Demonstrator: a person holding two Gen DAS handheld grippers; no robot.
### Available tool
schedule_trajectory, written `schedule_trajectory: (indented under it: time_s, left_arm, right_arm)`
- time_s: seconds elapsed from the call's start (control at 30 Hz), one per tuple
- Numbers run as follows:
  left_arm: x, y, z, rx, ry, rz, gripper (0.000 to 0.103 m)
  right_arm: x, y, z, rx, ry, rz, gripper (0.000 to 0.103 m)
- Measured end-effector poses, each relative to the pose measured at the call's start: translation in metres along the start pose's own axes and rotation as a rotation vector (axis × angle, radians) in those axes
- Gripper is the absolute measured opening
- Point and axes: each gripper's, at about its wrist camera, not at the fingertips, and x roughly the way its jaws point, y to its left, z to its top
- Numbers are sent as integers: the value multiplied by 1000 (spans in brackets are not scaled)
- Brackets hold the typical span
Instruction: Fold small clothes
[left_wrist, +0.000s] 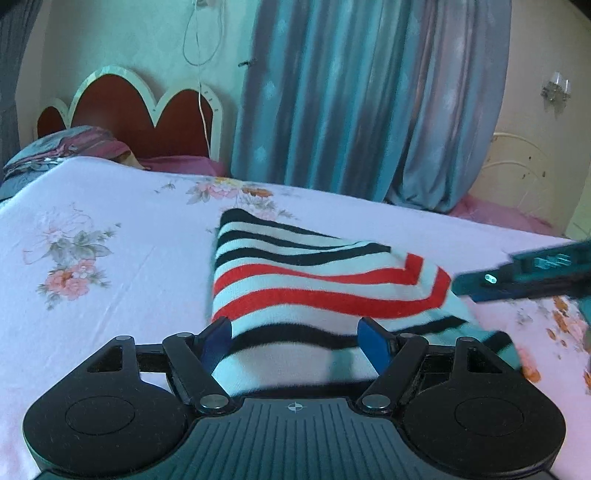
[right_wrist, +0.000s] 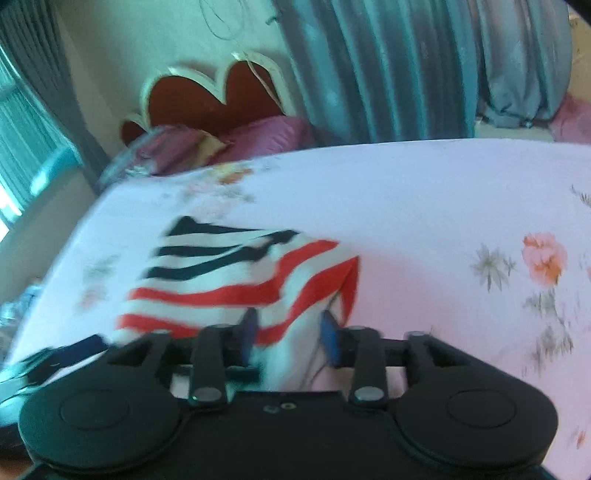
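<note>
- The striped garment (left_wrist: 314, 280) lay on the bed (left_wrist: 110, 258), partly folded, with a red-striped corner turned up and lifted off the sheet on its right side.
- Your biggest risk was that lifted corner slipping free: if the right gripper (right_wrist: 290, 332) let go or tugged sideways, the flap would likely have dropped askew and the fold line gone crooked.
- A second risk was dragging. The cloth looked soft and limp, so any pull along the sheet could have bunched the lower layer under the fold.
- The right view was blurred, so you may have been moving quickly; speed there could have flipped the flap past its mark.
- Your left gripper (left_wrist: 295, 332) had its fingers (left_wrist: 218, 341) spread wide, one to each side of the garment's near edge. Cloth lay between them, but they pinched nothing.
- Your right fingers (right_wrist: 328, 332) stood part open with cloth between them. I could not tell whether they gripped it or merely straddled it.
- In the left view, the right gripper met the garment's raised corner from the side.
</note>
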Motion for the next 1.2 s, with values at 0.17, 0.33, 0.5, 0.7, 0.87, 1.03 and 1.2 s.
schedule_trajectory:
  time_s: [0.17, 0.33, 0.5, 0.7, 0.87, 1.03, 1.2]
  left_arm:
    - [-18, -1, -18, -7, 27, -12, 74]
    - [-11, -9, -35, 43, 73, 31, 74]
    - [-10, -14, -34, 57, 83, 56, 75]
    - [-13, -14, -31, 47, 107, 65, 75]
    - [-16, -16, -33, 52, 113, 71, 75]
    - [-16, -16, -32, 56, 119, 67, 75]
    - [-16, -16, -32, 65, 122, 65, 75]
  right_arm:
    - [-25, 15, -42, -18, 57, 24, 30]
    - [-18, 16, -70, -11, 88, -46, 19]
    - [-4, 9, -79, 27, 93, -92, 26]
    - [-39, 38, -79, -44, 14, -132, 24]
    - [-55, 62, -83, -108, -53, -116, 26]
    - [-32, 58, -99, -143, 36, -184, 18]
    - [-21, 39, -105, -92, 72, -202, 26]
